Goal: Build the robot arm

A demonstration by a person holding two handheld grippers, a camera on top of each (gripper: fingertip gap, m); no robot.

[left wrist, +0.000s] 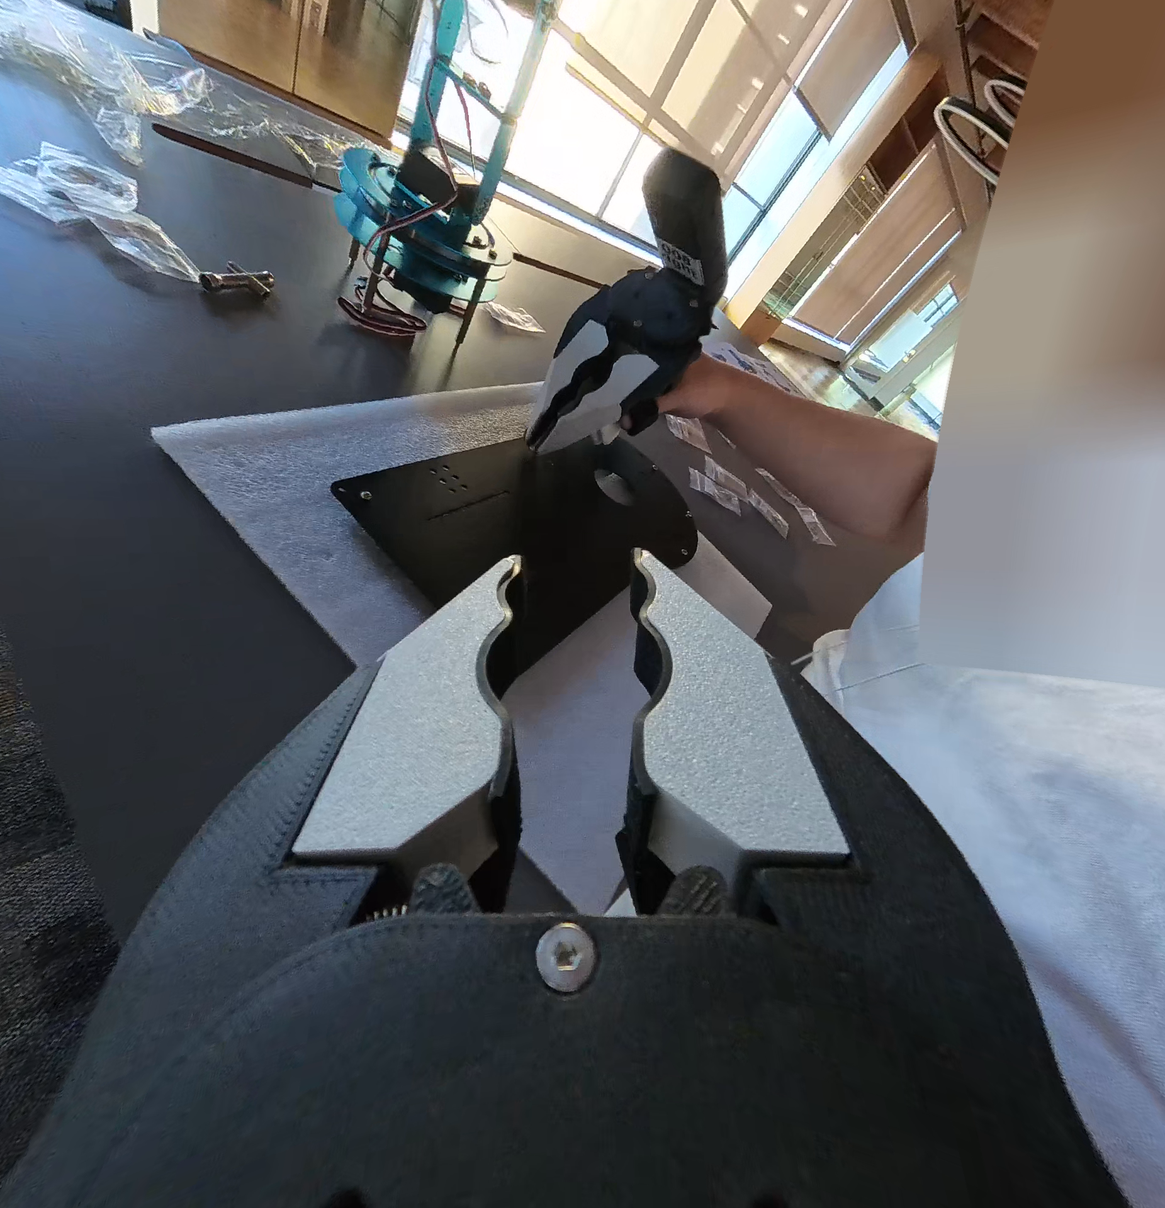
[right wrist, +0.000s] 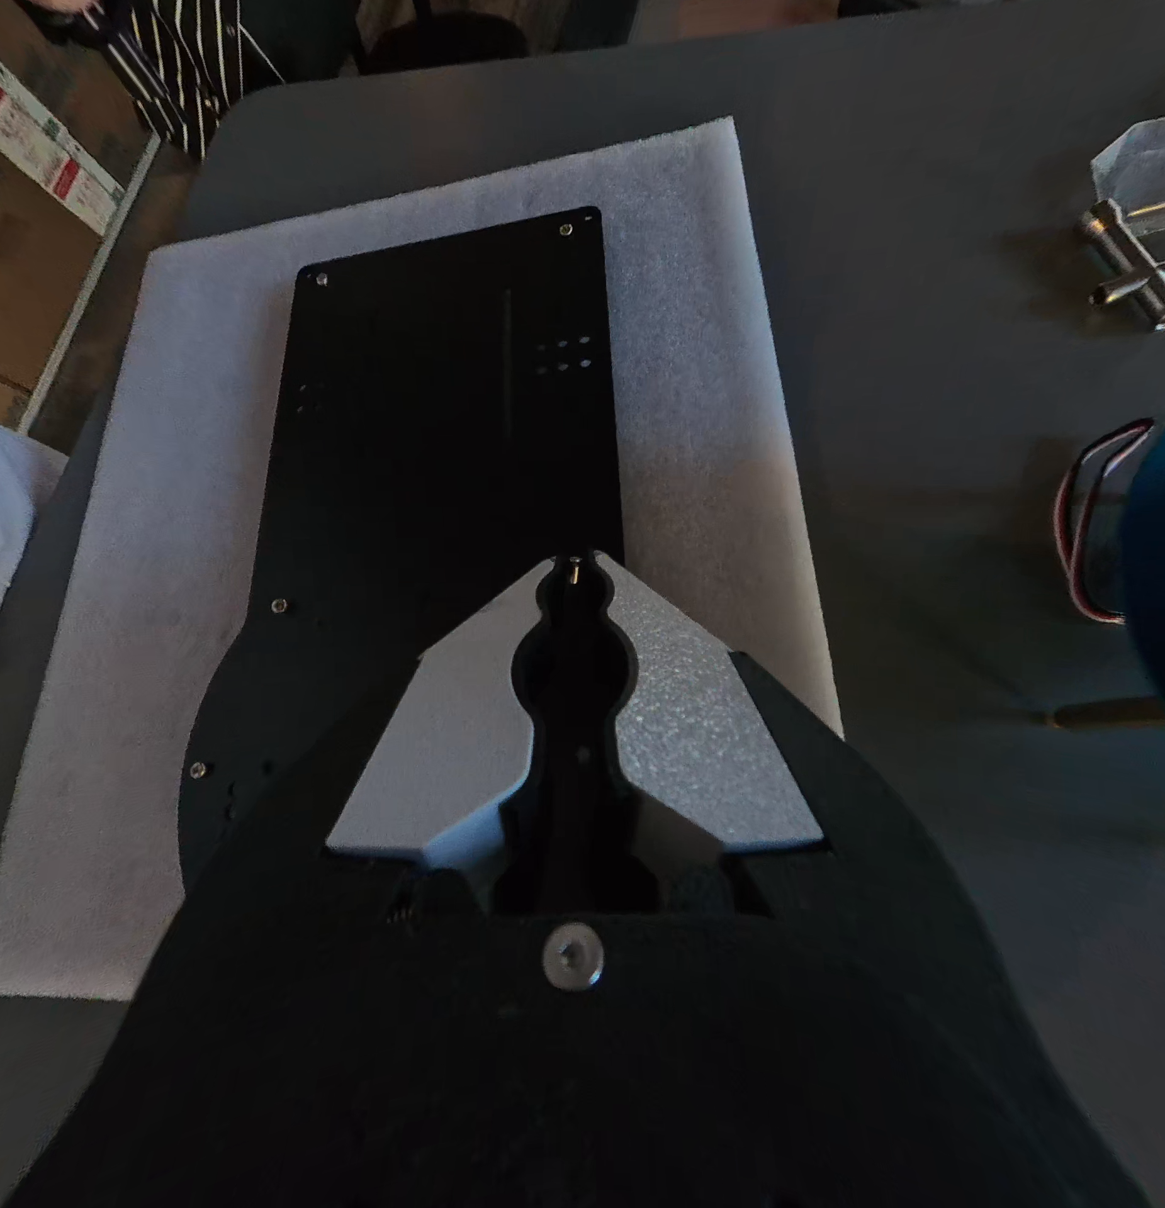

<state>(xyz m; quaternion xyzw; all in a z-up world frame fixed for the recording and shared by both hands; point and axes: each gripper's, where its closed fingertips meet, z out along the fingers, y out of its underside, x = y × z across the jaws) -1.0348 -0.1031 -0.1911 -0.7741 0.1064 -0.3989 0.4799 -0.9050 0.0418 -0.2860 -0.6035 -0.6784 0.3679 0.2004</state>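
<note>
A flat black plate (right wrist: pixel 436 418) with small holes and corner screws lies on a white foam sheet (right wrist: pixel 684 314) on the dark table. My right gripper (right wrist: pixel 574 563) is shut on a tiny silver screw (right wrist: pixel 574 572) and holds it just over the plate's near right edge. It also shows in the left wrist view (left wrist: pixel 534 444), tips down at the plate's (left wrist: pixel 501 523) far edge. My left gripper (left wrist: pixel 574 567) is open and empty, above the near corner of the plate and the foam sheet (left wrist: pixel 252 470).
A teal robot-arm kit (left wrist: pixel 429 222) with red and white wires stands at the back. A metal cross wrench (left wrist: pixel 236 280) (right wrist: pixel 1135 274), clear plastic bags (left wrist: pixel 76 189) and small packets (left wrist: pixel 749 497) lie on the table. A cardboard box (right wrist: pixel 30 216) sits beyond the table edge. Tip to tip, the grippers are about 20 centimeters apart. The metal cross wrench (left wrist: pixel 236 280) is about 20 centimeters from my right fingertips. Seen from the right wrist view (right wrist: pixel 1117 251) as well.
</note>
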